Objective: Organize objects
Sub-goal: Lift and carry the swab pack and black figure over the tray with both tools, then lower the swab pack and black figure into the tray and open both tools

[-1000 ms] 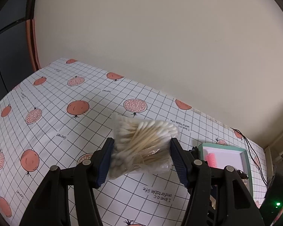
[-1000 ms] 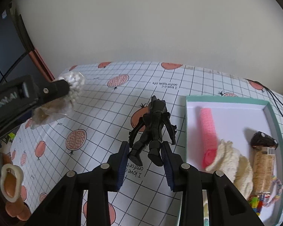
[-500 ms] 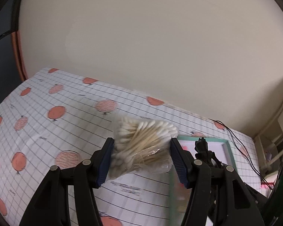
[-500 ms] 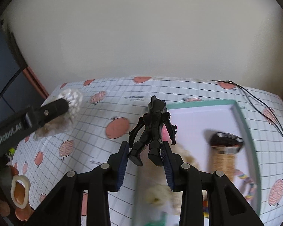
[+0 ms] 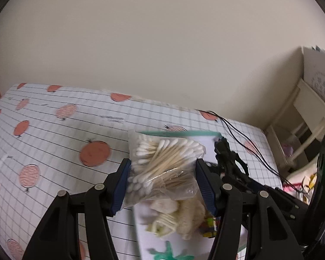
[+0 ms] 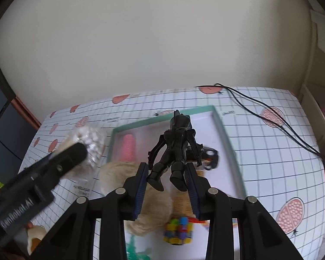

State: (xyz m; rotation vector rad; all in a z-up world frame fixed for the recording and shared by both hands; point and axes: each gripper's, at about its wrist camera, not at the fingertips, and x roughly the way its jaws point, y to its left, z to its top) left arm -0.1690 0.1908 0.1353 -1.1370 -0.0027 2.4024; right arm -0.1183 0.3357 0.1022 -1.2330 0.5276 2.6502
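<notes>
My left gripper [image 5: 162, 182] is shut on a clear bag of cotton swabs [image 5: 164, 162], held in the air over the left edge of a teal-rimmed white tray [image 5: 179, 132]. My right gripper [image 6: 165, 179] is shut on the legs of a black action figure [image 6: 175, 145], which hangs above the same tray [image 6: 225, 138]. In the right wrist view the left gripper [image 6: 60, 164] and its swab bag [image 6: 91, 140] sit just left of the tray. In the left wrist view the black figure [image 5: 225, 153] shows to the right of the bag.
The tray holds a pink roller [image 6: 129, 148], a cream fluffy toy [image 6: 123, 169], a colourful cube [image 6: 179, 230] and a dark small object [image 6: 210, 157]. A tablecloth with pomegranate print [image 6: 270, 151] covers the table; black cables [image 6: 260, 108] cross its back right. White shelving [image 5: 303, 125] stands beside the table.
Both grippers have swung right with their loads: the swab bag has come from the open tablecloth to the tray's left edge, and the figure now hangs over the tray's middle.
</notes>
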